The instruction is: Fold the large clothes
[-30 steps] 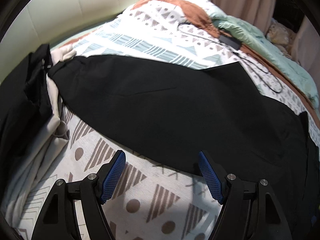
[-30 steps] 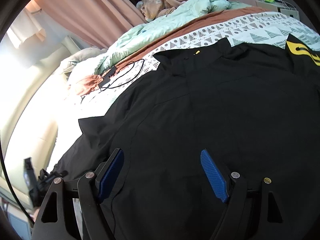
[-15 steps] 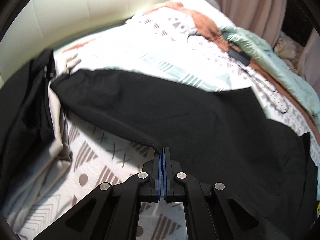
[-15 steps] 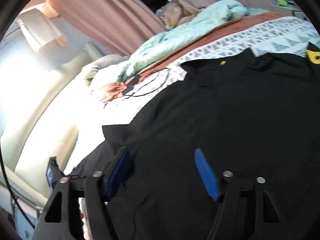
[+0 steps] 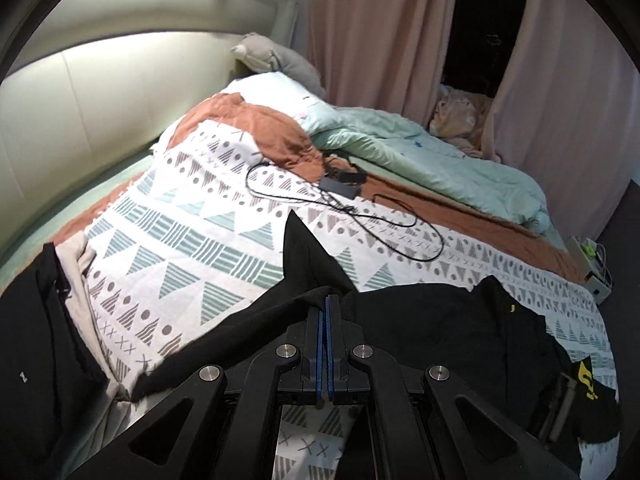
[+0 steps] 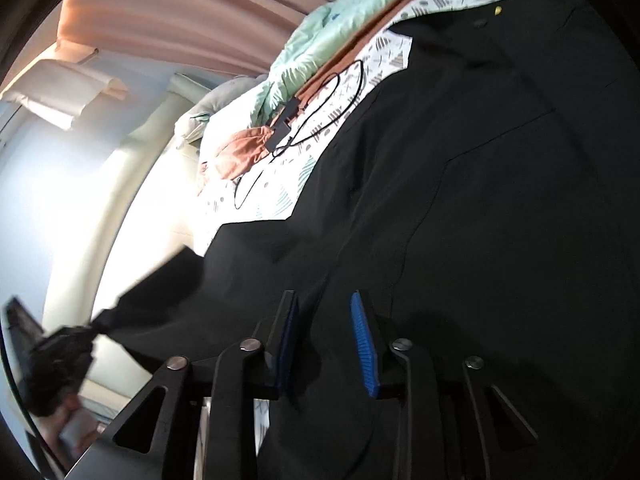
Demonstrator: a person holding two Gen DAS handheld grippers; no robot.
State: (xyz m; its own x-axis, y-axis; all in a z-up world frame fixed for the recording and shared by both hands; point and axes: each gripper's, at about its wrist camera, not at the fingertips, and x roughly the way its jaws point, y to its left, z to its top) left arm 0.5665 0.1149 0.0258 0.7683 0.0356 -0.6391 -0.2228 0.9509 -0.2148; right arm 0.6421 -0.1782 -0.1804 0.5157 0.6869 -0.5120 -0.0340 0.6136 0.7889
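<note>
A large black garment [image 5: 420,320] lies spread over the patterned bedspread [image 5: 180,240]. My left gripper [image 5: 325,300] is shut on a fold of its edge and holds it up off the bed, so a black point of cloth rises past the fingertips. In the right wrist view the same garment [image 6: 480,200] fills the right half. My right gripper [image 6: 324,312] hovers low over it with its jaws closing, and black cloth shows in the gap without the pads pressing on it. At far left of that view the left gripper [image 6: 60,348] pulls the sleeve taut.
A black cable with a charger [image 5: 340,184] lies on the bedspread beyond the garment. A mint duvet [image 5: 420,152] is bunched at the far side. A pile of dark and beige clothes [image 5: 40,340] sits at the left. Pink curtains [image 5: 380,40] hang behind.
My left gripper shut on the black garment's edge and then rose with it. My right gripper narrowed its jaws, tilted and sank closer to the cloth.
</note>
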